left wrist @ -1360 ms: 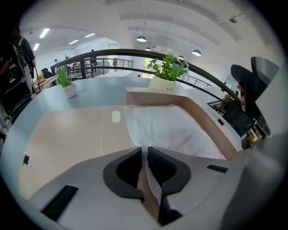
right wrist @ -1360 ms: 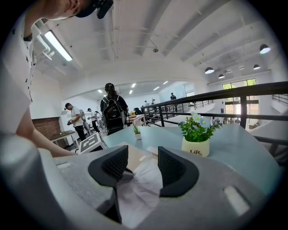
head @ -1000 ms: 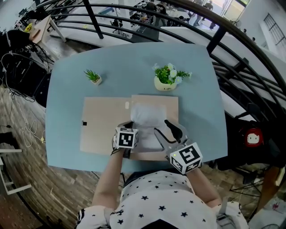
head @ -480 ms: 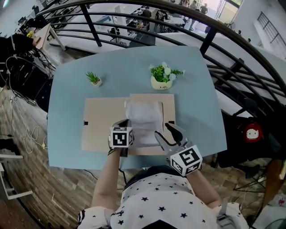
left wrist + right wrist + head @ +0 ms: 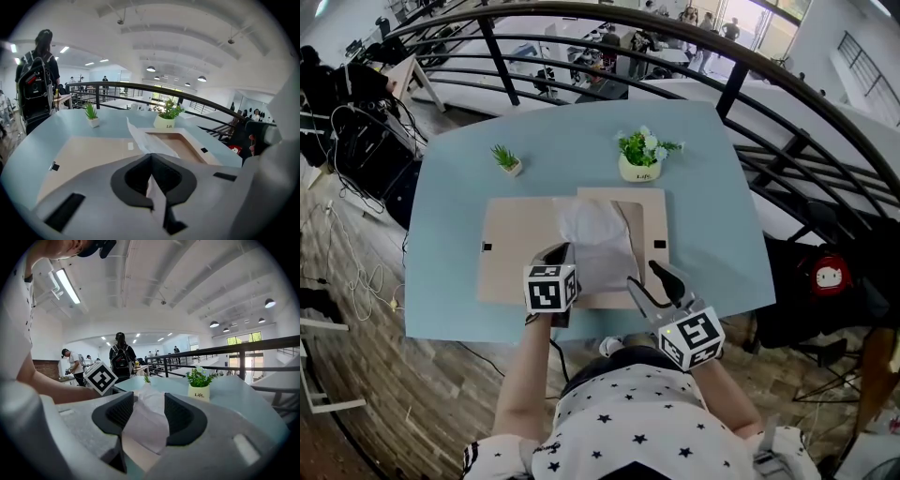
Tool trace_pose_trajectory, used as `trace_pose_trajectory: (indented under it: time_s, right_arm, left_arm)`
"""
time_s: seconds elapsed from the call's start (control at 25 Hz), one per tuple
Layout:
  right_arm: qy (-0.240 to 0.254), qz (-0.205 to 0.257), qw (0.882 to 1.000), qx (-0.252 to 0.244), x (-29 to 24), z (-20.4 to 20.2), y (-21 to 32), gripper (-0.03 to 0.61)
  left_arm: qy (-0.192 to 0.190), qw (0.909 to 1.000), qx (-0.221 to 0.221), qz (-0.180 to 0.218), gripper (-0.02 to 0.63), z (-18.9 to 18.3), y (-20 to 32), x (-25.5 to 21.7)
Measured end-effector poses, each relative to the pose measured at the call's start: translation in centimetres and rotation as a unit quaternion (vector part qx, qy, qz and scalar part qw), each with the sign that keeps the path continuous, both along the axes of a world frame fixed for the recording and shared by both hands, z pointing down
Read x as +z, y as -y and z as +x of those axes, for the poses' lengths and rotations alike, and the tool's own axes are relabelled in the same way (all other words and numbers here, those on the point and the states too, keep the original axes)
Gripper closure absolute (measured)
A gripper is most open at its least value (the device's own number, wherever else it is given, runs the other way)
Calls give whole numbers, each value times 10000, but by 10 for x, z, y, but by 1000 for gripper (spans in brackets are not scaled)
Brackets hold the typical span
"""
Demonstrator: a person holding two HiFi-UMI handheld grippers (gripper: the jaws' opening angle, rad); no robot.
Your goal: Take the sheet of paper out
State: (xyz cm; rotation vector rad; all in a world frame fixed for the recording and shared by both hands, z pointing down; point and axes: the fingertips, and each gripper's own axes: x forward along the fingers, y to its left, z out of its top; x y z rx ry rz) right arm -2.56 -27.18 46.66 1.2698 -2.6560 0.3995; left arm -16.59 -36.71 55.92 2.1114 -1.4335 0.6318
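while the left gripper [image 5: 558, 253], just below frame centre, clamps its jaws on the near edge of the sheet of paper [image 5: 598, 236] lying crumpled on the tan folder [image 5: 511, 258], the right gripper [image 5: 657, 281], lower right, has its jaws apart.

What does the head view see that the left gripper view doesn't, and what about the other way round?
Only the head view shows the person's star-patterned shirt and the marker cube on the left gripper. Only the left gripper view shows the ceiling lamps and, close up, its jaws shut on the sheet of paper. Both show that paper, the brown folder, the small plant, the flowering plant and the blue table.
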Motion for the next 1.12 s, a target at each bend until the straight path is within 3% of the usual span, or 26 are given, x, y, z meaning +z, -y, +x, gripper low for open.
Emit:
trace_pose_trajectory:
  time_s: [0.64, 0.88, 1.12]
  right_arm:
    - [-135, 381, 9990, 211, -20, -47, -104, 387]
    - [-28, 403, 9989, 221, -13, 10, -113, 387]
    - [-74, 480, 9986, 208, -19, 6, -144, 387]
  left_arm:
    - [-540, 9945, 77, 892, 612, -40, -102, -69]
    - [-628, 9927, 5, 1032, 612, 17, -119, -76]
    - [-843, 9889, -86, 1224, 612, 11, -161, -94]
